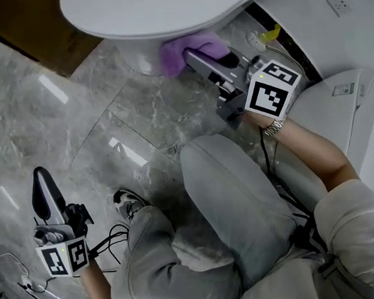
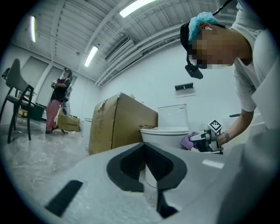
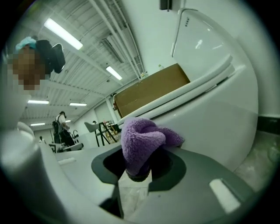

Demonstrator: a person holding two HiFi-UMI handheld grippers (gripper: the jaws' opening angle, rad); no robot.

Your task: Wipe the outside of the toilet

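The white toilet [image 1: 161,8] stands at the top of the head view with its lid down. A purple cloth [image 1: 188,51] is pressed against the bowl's outer wall just under the rim. My right gripper [image 1: 195,59] is shut on that cloth. In the right gripper view the cloth [image 3: 142,140] bulges out between the jaws of the right gripper [image 3: 139,173], touching the toilet bowl [image 3: 218,127]. My left gripper [image 1: 44,190] hangs low at the left over the marble floor, shut and holding nothing. Past the left gripper [image 2: 145,146], its own view shows the toilet [image 2: 168,133] and the cloth [image 2: 188,141].
A brown cardboard box [image 1: 27,29] stands left of the toilet. Another white fixture [image 1: 346,112] and a wall socket [image 1: 338,3] are at the right. Cables [image 1: 16,278] trail on the floor by the person's shoe [image 1: 130,202]. A chair [image 2: 17,100] and a standing person [image 2: 59,103] are far off.
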